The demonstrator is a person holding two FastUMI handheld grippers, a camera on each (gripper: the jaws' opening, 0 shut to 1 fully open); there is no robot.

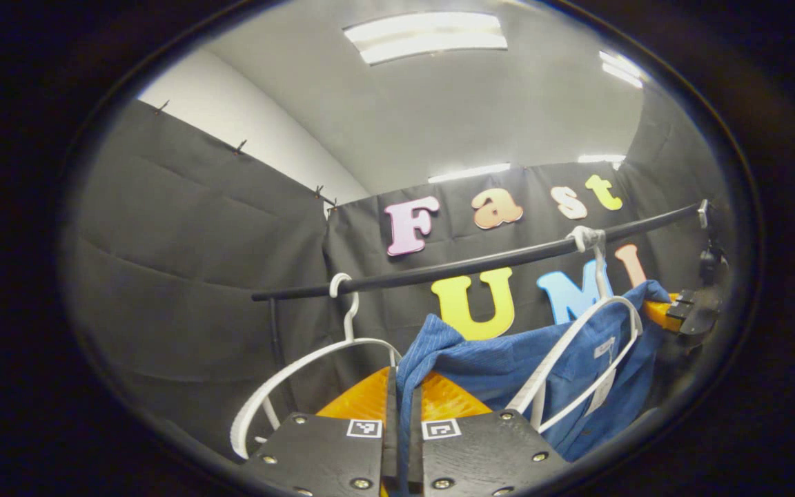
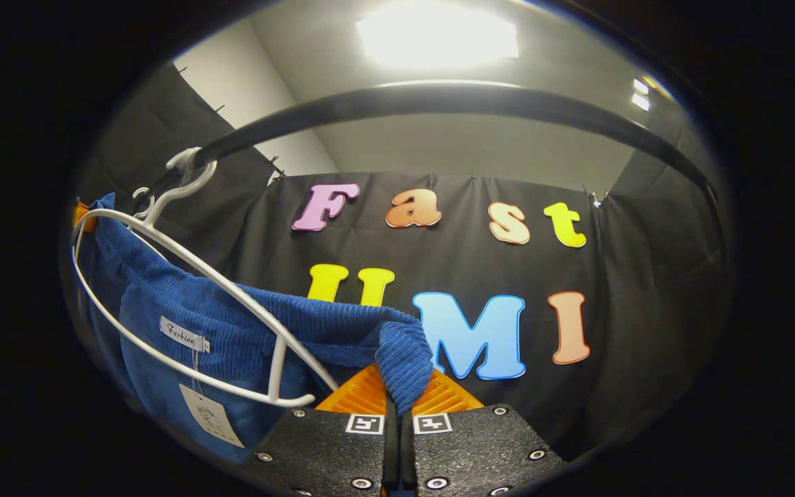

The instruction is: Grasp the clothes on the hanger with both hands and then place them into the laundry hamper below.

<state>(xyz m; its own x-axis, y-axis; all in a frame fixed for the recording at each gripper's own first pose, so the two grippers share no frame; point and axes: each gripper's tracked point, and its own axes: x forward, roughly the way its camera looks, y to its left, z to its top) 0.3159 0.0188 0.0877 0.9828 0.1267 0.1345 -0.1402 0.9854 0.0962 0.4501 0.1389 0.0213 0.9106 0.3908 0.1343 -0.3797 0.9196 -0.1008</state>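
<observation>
A blue corduroy garment [image 1: 508, 366] is stretched between both grippers, just below the black rail [image 1: 480, 262]. My left gripper [image 1: 403, 407] is shut on one corner of the blue cloth, which sticks up between its orange fingers [image 1: 363, 400]. At the far right of the left gripper view the right gripper [image 1: 680, 310] grips the other end. In the right gripper view my right gripper [image 2: 401, 393] is shut on a fold of the garment [image 2: 259, 324], in front of a white hanger [image 2: 183, 276] that hooks on the rail [image 2: 439, 100]. The hamper is out of sight.
A second, bare white hanger [image 1: 301, 373] hangs on the rail to the left in the left gripper view. The white hanger [image 1: 577, 345] in front of the garment hangs from a hook [image 1: 587, 238] farther right. Black cloth walls close in the booth.
</observation>
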